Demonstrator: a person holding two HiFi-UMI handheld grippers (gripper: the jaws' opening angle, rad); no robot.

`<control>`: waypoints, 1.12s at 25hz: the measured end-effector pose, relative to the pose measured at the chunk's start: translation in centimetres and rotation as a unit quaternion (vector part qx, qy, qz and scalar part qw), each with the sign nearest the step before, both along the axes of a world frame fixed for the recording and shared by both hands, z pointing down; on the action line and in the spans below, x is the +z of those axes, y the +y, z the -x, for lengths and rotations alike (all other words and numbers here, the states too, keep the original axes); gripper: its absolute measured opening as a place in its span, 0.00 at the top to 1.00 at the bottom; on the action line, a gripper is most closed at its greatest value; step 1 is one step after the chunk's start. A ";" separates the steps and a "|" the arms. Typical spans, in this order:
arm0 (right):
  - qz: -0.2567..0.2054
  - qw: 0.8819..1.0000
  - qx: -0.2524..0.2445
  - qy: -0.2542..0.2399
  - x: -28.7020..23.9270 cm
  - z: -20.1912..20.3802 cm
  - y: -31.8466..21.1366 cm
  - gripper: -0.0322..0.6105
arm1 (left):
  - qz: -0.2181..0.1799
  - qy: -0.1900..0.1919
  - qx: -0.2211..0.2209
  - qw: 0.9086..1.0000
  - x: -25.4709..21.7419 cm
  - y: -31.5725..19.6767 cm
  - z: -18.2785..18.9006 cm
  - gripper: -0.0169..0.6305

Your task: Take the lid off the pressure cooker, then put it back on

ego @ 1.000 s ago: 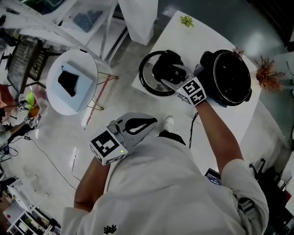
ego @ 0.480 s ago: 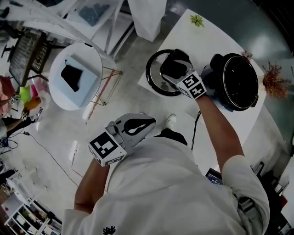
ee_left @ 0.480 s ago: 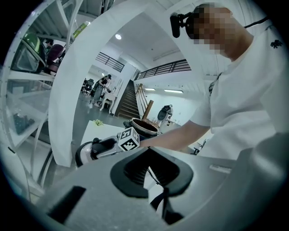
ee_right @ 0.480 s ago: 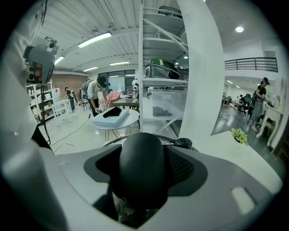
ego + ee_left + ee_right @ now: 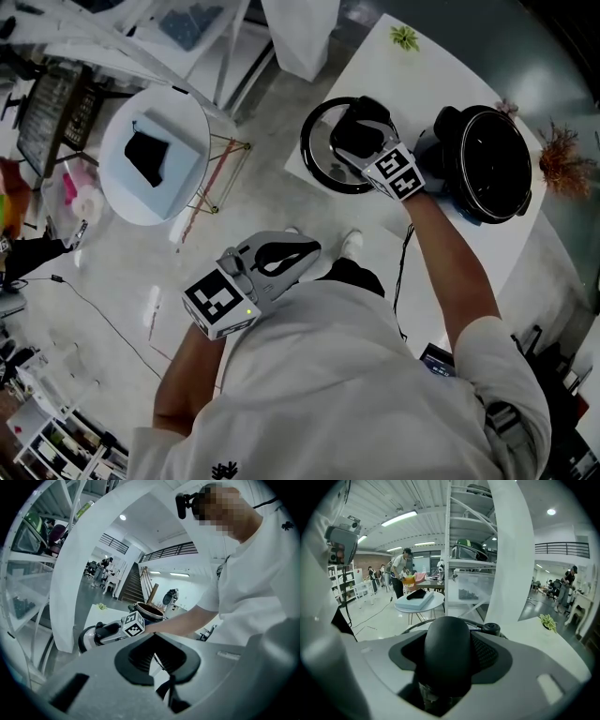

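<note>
The pressure cooker's lid point(image 5: 322, 167) lies flat on the white table point(image 5: 412, 75), left of the open black pot point(image 5: 492, 164). My right gripper point(image 5: 354, 131) reaches over the lid, and the domed black handle point(image 5: 447, 653) fills the space between its jaws. Those jaws have just been closing and now press on the handle. In the right gripper view, the lid's small valve knob point(image 5: 491, 629) shows past the handle. My left gripper point(image 5: 314, 248) hangs beside my body over the floor, its tips together and nothing in it. In the left gripper view, the pot point(image 5: 149, 611) and lid point(image 5: 86, 637) are both visible.
A round white side table point(image 5: 183, 127) with a pale blue box stands on the floor to the left. A small green plant point(image 5: 404, 37) sits at the table's far end and dried twigs point(image 5: 562, 159) beyond the pot. A white column point(image 5: 511, 550) rises behind the lid.
The right gripper has sunk a little onto the lid's handle. The lid stays on the table and the left gripper holds its place.
</note>
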State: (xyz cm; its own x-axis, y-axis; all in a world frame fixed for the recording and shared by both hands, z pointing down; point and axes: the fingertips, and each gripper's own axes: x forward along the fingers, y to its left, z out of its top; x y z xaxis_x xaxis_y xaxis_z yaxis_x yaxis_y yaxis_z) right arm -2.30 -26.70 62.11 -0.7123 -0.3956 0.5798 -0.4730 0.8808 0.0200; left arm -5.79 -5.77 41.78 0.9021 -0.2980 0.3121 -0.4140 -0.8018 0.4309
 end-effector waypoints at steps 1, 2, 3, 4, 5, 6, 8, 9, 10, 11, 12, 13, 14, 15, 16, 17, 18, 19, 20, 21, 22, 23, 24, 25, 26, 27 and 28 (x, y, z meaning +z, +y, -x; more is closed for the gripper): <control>0.000 1.000 0.000 0.001 0.0 0.0 0.0 0.50 | 0.000 0.000 0.001 1.000 0.0 0.0 0.0 0.96; 0.001 1.000 0.000 0.003 0.0 0.0 -0.1 0.50 | -0.001 0.000 0.001 1.000 0.0 0.1 0.0 0.96; 0.002 1.000 0.001 0.004 0.0 0.0 0.0 0.50 | 0.000 0.000 0.001 1.000 0.0 0.1 0.0 0.96; 0.003 1.000 0.001 0.005 0.0 0.0 0.0 0.50 | 0.000 0.001 0.001 1.000 0.0 0.2 0.1 0.96; 0.004 1.000 0.001 0.006 0.0 0.0 0.0 0.50 | 0.000 0.001 0.001 1.000 -0.1 0.2 0.1 0.96; 0.005 1.000 0.000 0.008 -0.1 0.0 0.0 0.50 | -0.001 0.000 0.002 1.000 -0.2 0.3 0.3 0.96; 0.008 1.000 -0.004 0.012 -0.2 0.1 0.2 0.50 | -0.002 0.000 0.001 1.000 -0.2 0.4 0.5 0.96; 0.008 1.000 -0.007 0.013 -0.4 0.2 0.3 0.50 | -0.003 0.000 0.001 1.000 -0.3 0.4 0.6 0.96; 0.007 1.000 -0.010 0.014 -0.6 0.3 0.4 0.50 | -0.004 0.001 0.001 1.000 -0.3 0.5 0.6 0.96; 0.005 1.000 -0.013 0.013 -1.0 0.4 0.6 0.50 | -0.005 0.002 0.001 1.000 -0.4 0.5 0.6 0.96; 0.003 1.000 -0.015 0.012 -1.5 0.6 0.7 0.50 | -0.007 0.004 0.002 1.000 -0.4 0.6 0.6 0.96; 0.002 1.000 -0.017 0.010 -2.1 0.9 0.8 0.50 | -0.008 0.005 0.004 1.000 -0.5 0.7 0.6 0.96; 0.001 1.000 -0.020 0.007 -2.7 1.1 0.9 0.50 | -0.010 0.006 0.005 1.000 -0.6 0.7 0.6 0.96; 0.001 1.000 -0.022 0.006 -3.4 1.4 1.1 0.50 | -0.011 0.006 0.007 1.000 -0.8 0.8 0.6 0.96; 0.001 1.000 -0.023 0.005 -4.0 1.6 1.2 0.50 | -0.013 0.007 0.009 1.000 -0.9 0.8 0.5 0.96; 0.000 1.000 -0.024 0.006 -4.6 1.7 1.2 0.50 | -0.015 0.009 0.012 1.000 -1.1 0.8 0.5 0.96; -0.002 1.000 -0.024 0.006 -5.3 1.8 1.2 0.50 | -0.018 0.012 0.014 1.000 -1.2 0.8 0.4 0.96; -0.003 1.000 -0.023 0.005 -6.0 1.9 1.2 0.50 | -0.022 0.015 0.016 1.000 -1.4 0.8 0.4 0.96; -0.004 1.000 -0.022 0.004 -6.8 1.9 1.2 0.50 | -0.024 0.019 0.018 0.999 -1.5 0.8 0.4 0.96; -0.005 1.000 -0.021 0.003 -7.6 2.0 1.2 0.50 | -0.026 0.021 0.020 0.999 -1.7 0.8 0.5 0.96; -0.006 1.000 -0.021 0.002 -8.4 2.1 1.3 0.50 | -0.029 0.023 0.022 0.999 -1.9 0.9 0.5 0.96; -0.008 1.000 -0.022 0.003 -9.3 2.2 1.4 0.50 | -0.031 0.024 0.024 0.999 -2.0 0.9 0.5 0.96; -0.011 1.000 -0.022 0.004 -10.2 2.2 1.5 0.50 | -0.034 0.026 0.027 0.999 -2.2 1.0 0.4 0.96; -0.013 1.000 -0.023 0.005 -11.1 2.2 1.6 0.50 | -0.037 0.028 0.030 0.998 -2.4 1.1 0.4 0.96; -0.015 1.000 -0.023 0.005 -12.0 2.2 1.7 0.50 | -0.040 0.030 0.034 0.998 -2.6 1.3 0.3 0.96; -0.017 1.000 -0.023 0.005 -12.9 2.2 1.8 0.50 | -0.043 0.032 0.039 0.998 -2.7 1.4 0.2 0.96; -0.018 1.000 -0.022 0.006 -13.8 2.1 1.9 0.50 | -0.047 0.035 0.043 0.997 -2.9 1.5 0.1 0.96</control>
